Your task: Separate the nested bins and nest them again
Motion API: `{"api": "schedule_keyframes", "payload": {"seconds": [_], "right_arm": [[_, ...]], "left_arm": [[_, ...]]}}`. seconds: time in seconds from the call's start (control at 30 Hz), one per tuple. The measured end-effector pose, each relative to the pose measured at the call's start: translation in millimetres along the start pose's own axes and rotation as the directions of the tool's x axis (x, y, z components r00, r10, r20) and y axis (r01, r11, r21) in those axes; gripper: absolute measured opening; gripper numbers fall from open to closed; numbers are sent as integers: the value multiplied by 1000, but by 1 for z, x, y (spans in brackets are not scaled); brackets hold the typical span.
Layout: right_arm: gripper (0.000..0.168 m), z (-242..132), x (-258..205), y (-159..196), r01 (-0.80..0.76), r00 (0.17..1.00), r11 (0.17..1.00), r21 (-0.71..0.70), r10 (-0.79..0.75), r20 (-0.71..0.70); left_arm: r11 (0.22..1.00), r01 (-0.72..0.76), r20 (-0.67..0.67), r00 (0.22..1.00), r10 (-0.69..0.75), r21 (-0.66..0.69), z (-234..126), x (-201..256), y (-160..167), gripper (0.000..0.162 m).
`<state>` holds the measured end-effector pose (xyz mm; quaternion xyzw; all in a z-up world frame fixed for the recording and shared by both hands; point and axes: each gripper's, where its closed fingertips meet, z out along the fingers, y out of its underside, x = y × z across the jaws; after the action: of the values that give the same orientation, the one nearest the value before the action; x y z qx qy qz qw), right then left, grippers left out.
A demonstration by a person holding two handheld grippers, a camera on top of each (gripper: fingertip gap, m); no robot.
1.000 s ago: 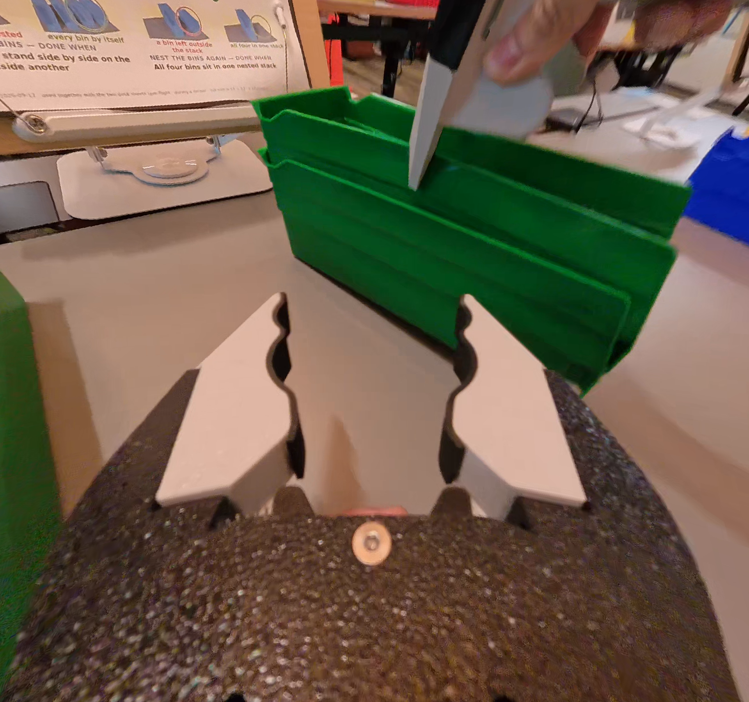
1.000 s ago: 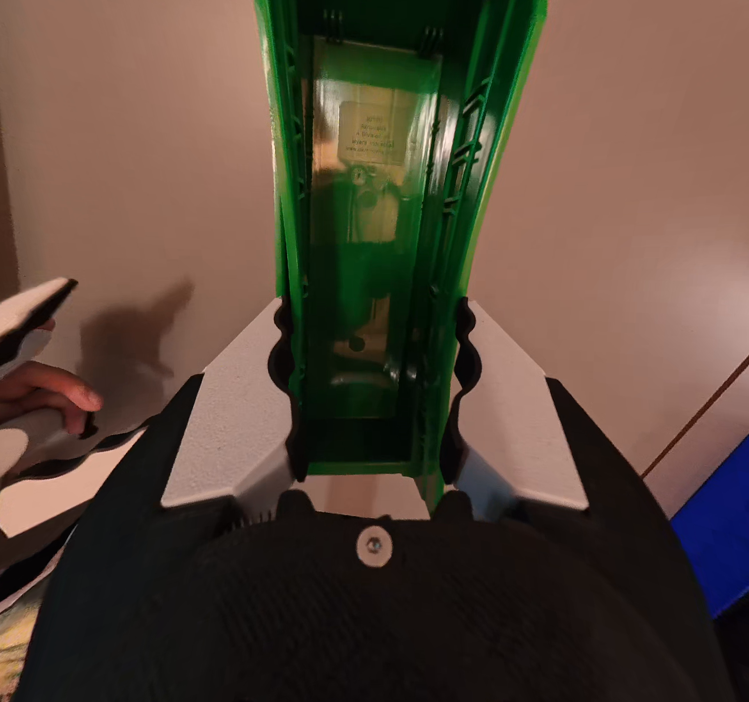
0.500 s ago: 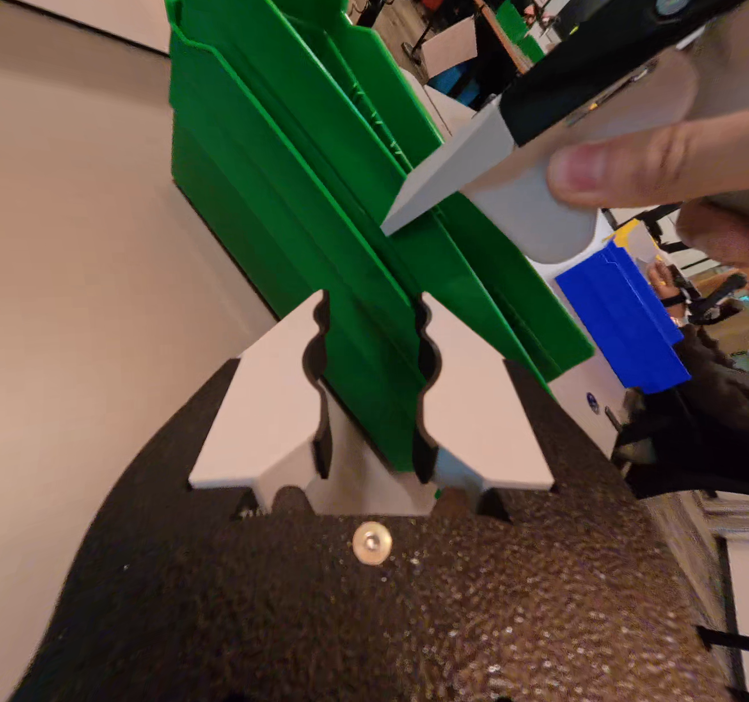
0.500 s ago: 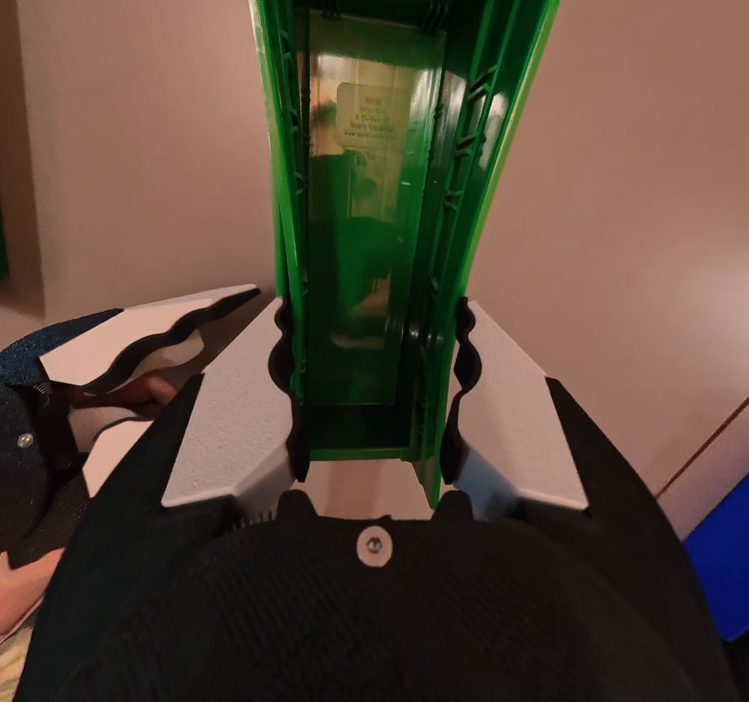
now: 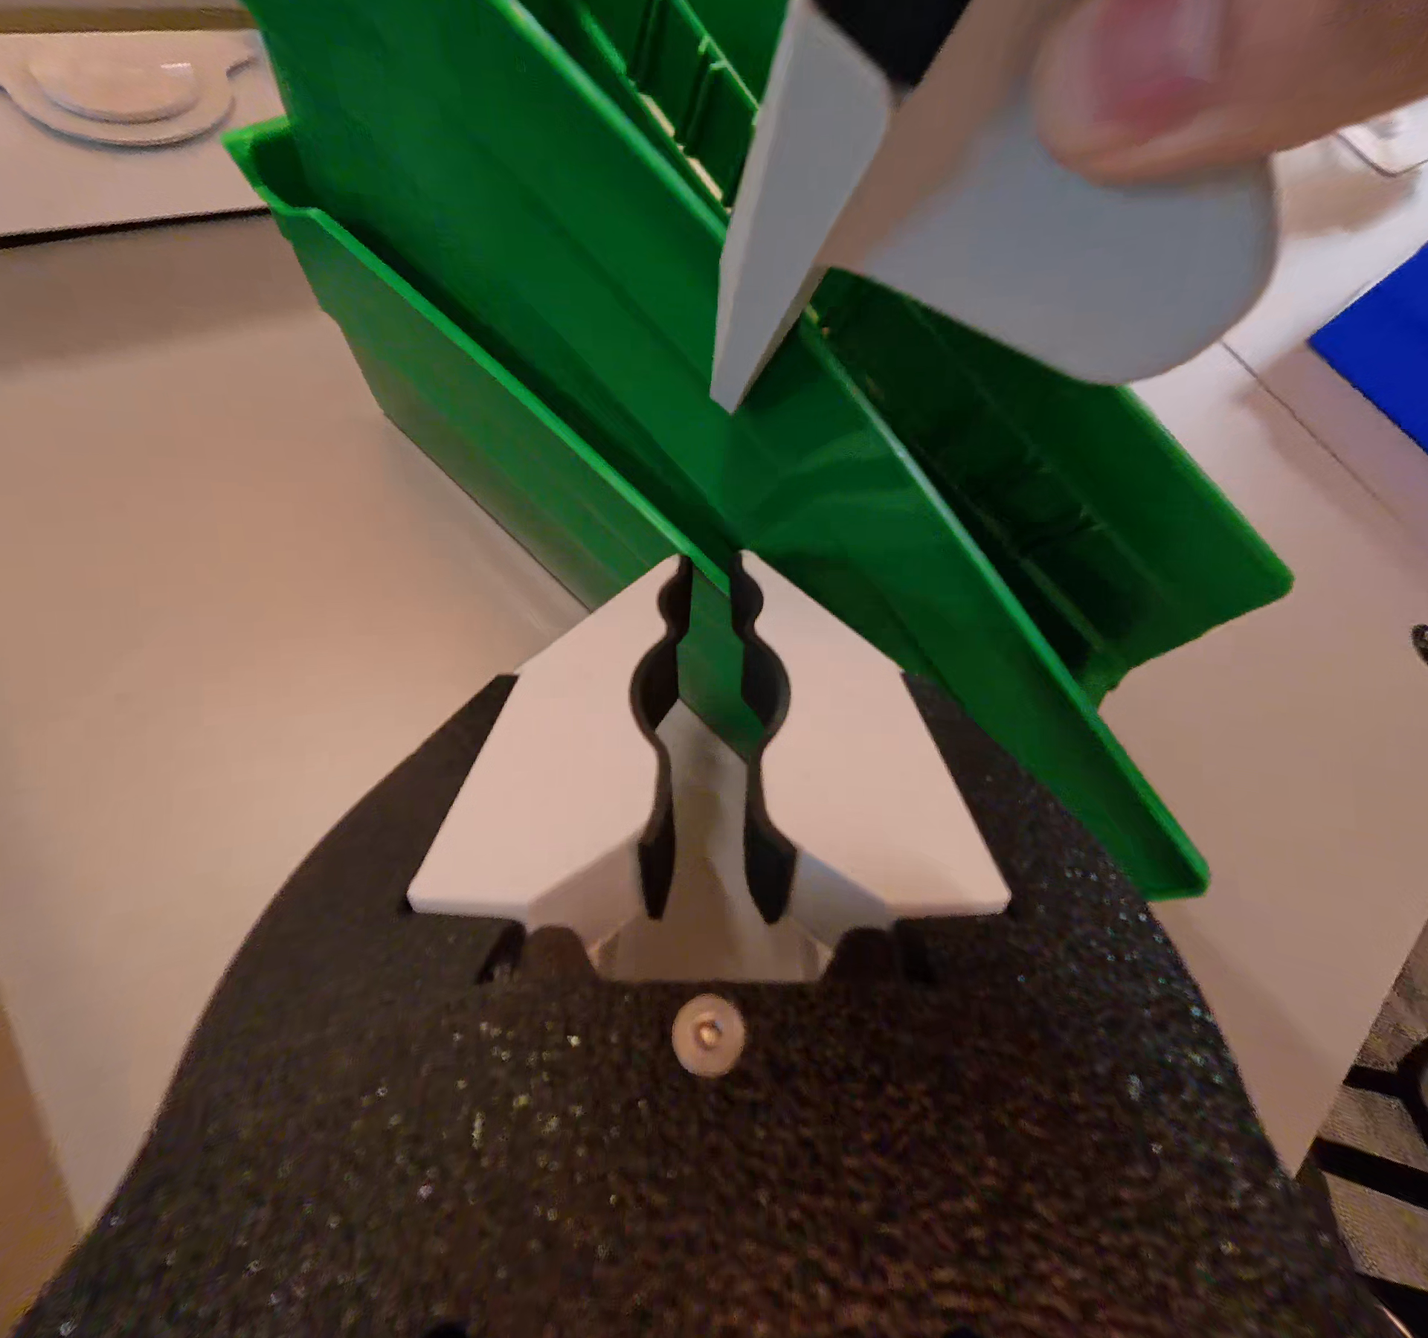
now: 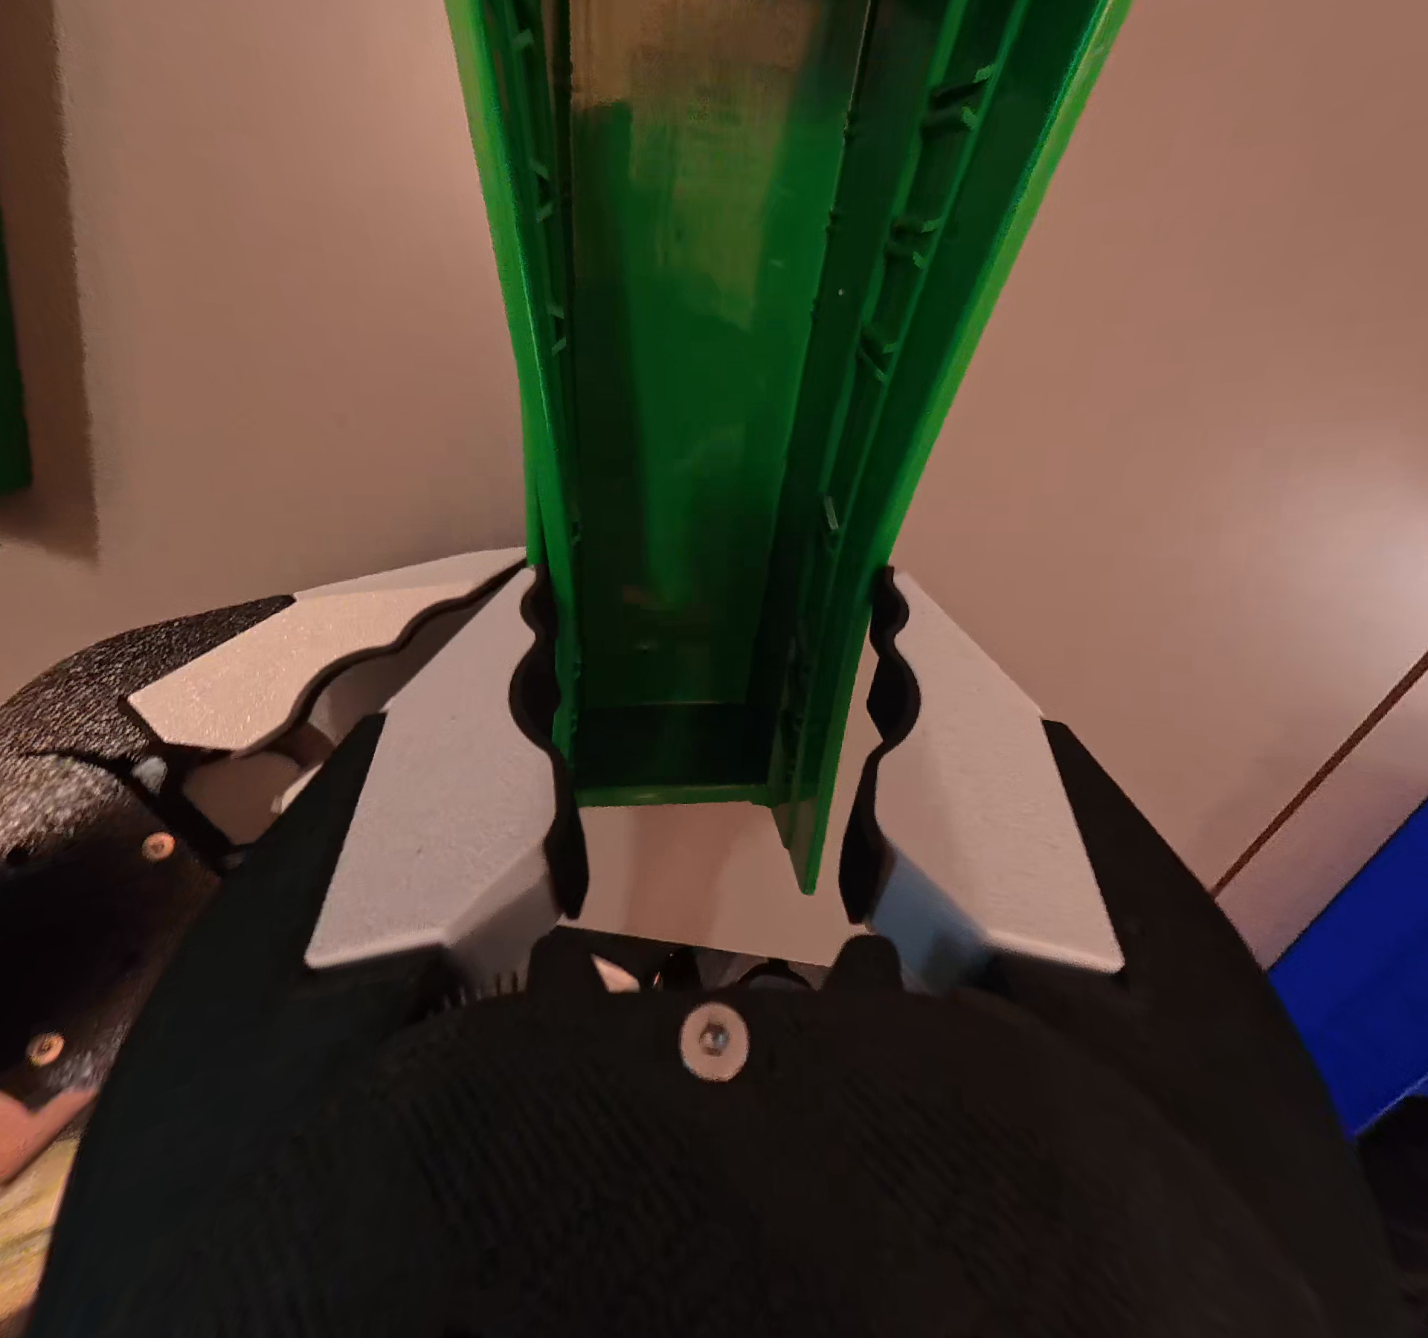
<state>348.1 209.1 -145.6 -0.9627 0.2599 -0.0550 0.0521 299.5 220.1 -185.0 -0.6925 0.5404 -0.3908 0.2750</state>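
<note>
Two nested green bins point(image 5: 494, 234) stand on the bench point(image 5: 193, 605), long axis running away from the right gripper point(image 6: 711, 744). That gripper straddles the upper bin point(image 6: 695, 374) end, jaws clasping both side walls. The left gripper point(image 5: 709, 652), level, pinches the lower bin's point(image 5: 433, 389) wall edge narrowly.

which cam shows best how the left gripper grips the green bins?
Left wrist view. The left gripper is shut on the outer wall of the green bins, seen head-on between the fingers. Right wrist view shows only that gripper's side beside the bins; the contact is hidden.
</note>
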Motion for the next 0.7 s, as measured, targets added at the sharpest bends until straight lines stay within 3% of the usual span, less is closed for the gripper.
{"api": "schedule_keyframes", "payload": {"seconds": [0.17, 0.37, 0.53, 0.7], "right_arm": [[84, -25, 0, -4, 5, 999, 1000, 11, -5, 44], [86, -86, 12, -24, -7, 996, 996, 94, -1, 84], [88, -117, 67, -25, -108, 993, 987, 117, 103, 49], [88, -95, 135, -3, -253, 967, 965, 63, 252, 19]], "left_arm": [[999, -27, 2, 1000, 27, -18, -3, -6, 1, 8], [999, -37, 17, 999, 38, -22, -7, -16, 2, 8], [999, -41, 50, 998, 41, 0, -11, -25, 1, 7], [999, -25, 35, 999, 23, 35, -12, -23, 2, 7]]}}
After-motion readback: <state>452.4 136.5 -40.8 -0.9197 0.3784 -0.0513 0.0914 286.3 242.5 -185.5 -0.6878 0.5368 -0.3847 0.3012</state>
